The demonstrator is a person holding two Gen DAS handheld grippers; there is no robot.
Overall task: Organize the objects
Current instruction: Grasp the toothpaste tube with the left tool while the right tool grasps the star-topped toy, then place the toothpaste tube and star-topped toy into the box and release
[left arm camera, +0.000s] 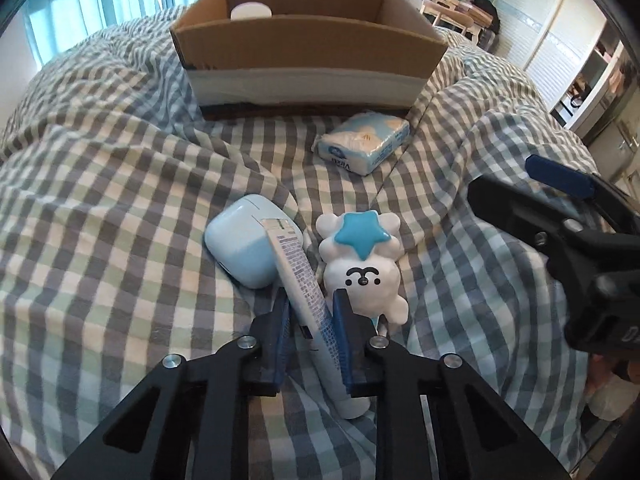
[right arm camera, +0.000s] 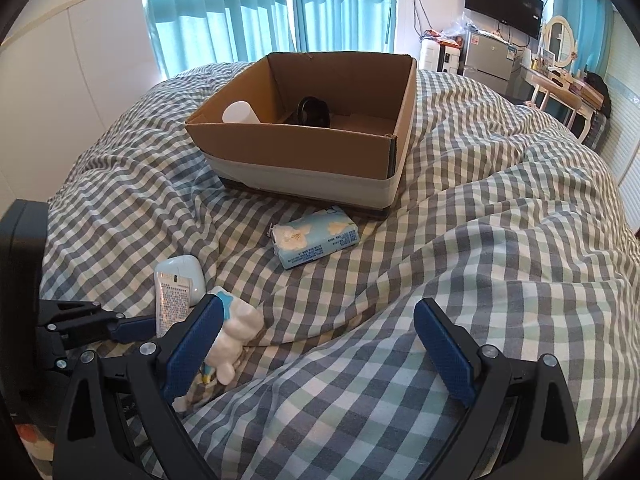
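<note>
Checked grey-and-white bedding [right arm camera: 460,240] covered the bed and carried every item. Left gripper [left arm camera: 311,300]: jaws closed on a white tube [left arm camera: 304,280], blue pads pressed against both of its sides. The tube's printed flat end pointed away toward the far side, and its round cap end lay near the camera between the finger bases. The flat end overlapped a pale blue earbud case [left arm camera: 248,248] resting on the bedding just left of the tube. A white plush toy [left arm camera: 364,268] with a blue star on its head lay immediately right of the tube, touching the right finger.

Right gripper [right arm camera: 318,324]: jaws spread wide, holding nothing, hovering over bare bedding to the right of the toy. Its left pad stood just beside the toy in the right wrist view.

A tissue pack [right arm camera: 314,240], blue and white, lay farther off, near the front wall of an open cardboard box [right arm camera: 304,152]. Inside the box stood a white cylinder [right arm camera: 240,113] at the left and a dark round object [right arm camera: 314,111] toward the middle; its identity could not be determined.
</note>
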